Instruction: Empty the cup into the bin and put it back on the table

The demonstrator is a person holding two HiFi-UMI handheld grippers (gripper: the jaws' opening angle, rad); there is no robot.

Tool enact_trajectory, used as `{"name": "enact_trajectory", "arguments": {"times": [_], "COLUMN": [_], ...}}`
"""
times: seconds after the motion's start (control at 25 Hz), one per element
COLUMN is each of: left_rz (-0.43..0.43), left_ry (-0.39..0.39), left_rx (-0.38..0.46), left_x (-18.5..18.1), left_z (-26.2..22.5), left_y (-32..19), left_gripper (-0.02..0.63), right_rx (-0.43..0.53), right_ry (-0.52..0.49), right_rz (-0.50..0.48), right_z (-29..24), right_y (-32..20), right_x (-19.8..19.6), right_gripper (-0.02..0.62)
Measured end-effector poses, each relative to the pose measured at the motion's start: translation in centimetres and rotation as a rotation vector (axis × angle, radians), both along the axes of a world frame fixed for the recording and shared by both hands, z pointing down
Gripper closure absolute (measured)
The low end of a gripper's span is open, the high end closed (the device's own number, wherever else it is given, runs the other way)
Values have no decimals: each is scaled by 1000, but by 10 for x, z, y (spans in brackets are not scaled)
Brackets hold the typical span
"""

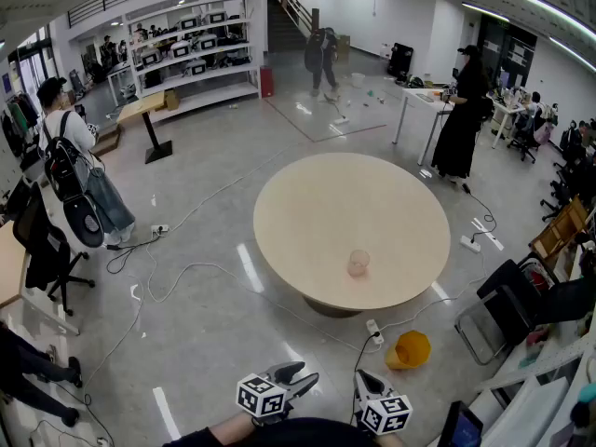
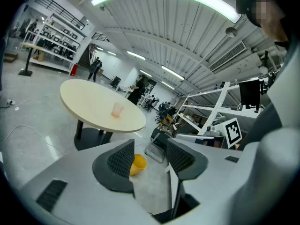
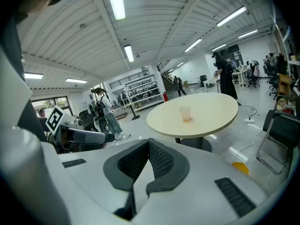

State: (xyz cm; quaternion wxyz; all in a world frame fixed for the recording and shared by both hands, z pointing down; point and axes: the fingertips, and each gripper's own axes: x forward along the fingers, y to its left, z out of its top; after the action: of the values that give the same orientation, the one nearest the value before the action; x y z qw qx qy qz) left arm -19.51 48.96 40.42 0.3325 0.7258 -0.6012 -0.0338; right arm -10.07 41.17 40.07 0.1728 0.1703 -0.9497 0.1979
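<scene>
A glossy grey floor (image 1: 214, 324) spreads beneath long ceiling strip lights (image 3: 115, 1). White shelving (image 1: 196, 49) lines the far wall, and a black office chair (image 1: 47, 250) stands at the left.

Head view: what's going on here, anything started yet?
Not yet, by the look of it. A person stands back from the round table with a gripper in each hand. The left gripper is open and the right gripper is shut; neither holds anything. The cup stands upright on the table near its closer edge, untouched. The yellow bin sits on the floor beside the table, on the person's right.
</scene>
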Motion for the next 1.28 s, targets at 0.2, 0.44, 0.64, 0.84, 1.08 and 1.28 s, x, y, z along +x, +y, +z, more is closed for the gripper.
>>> {"name": "enact_trajectory", "arguments": {"times": [0.2,0.44,0.64,0.84,1.08,1.28], "left_rz": [8,-48,-53,-38,-52,-54], "left_ry": [-31,-12,-5,-17,-30,-43], "left_rx": [4,-54,-72,-53,-15,5], "left_x": [81,120,147,168,180,181], "left_z": [2,17,22,15,6,-3], "left_y": [-17,-12,-20,-37,-48,-52], "left_gripper": [374,374,374,374,374,374], "right_rx": [-17,-57,-61,-79,-32,-9], "right_ry": [-5,-10,-43,-90,-116,-137], "right_rz": [-23,-56,-60,-46,-35,-29], "right_z": [11,24,26,19,4,-5], "right_y": [-13,-12,-13,-26,-45,-50], "right_x": [61,104,128,146,160,164], "right_gripper": [586,586,586,586,586,586]}}
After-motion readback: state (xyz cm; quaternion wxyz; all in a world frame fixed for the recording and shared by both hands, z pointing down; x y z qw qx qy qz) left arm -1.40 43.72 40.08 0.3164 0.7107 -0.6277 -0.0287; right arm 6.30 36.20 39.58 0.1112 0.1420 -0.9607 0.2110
